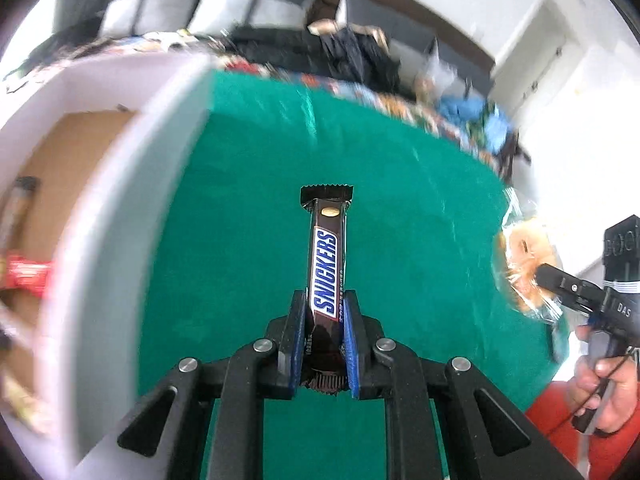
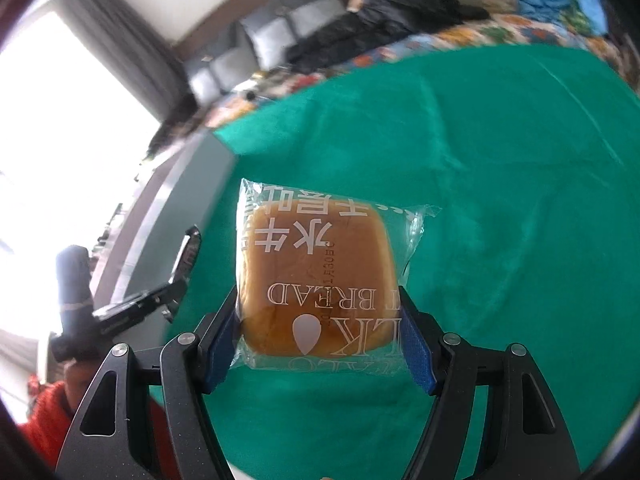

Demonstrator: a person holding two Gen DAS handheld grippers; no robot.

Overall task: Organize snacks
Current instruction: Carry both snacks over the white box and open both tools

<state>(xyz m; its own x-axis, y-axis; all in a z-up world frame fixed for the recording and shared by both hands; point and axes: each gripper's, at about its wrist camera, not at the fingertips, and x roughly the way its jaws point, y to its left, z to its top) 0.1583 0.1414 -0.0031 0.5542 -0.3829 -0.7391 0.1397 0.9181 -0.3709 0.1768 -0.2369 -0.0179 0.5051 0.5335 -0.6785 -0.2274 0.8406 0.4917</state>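
Your left claw [image 1: 323, 344] was clamped tight on a Snickers bar [image 1: 326, 268], its blue pads pressing both sides of the wrapper's near end; the bar stuck out toward twelve o'clock, lifted clear above the green cloth [image 1: 248, 208] on the worktop; at nine o'clock in that view stood a white-walled box [image 1: 116, 208] with a brown floor and a red packet [image 1: 24, 276] inside, blurred. Your right claw [image 2: 320, 332] stood fairly wide yet gripped a bread bun in a clear printed bag [image 2: 316, 276], the pads squeezing its left and right edges; the bun was held up off the cloth, pointing toward twelve o'clock. From the left wrist view, that bun showed at three o'clock, with your right hand [image 1: 604, 384] below it on the handle, an orange sleeve [image 1: 568, 436] beside it.
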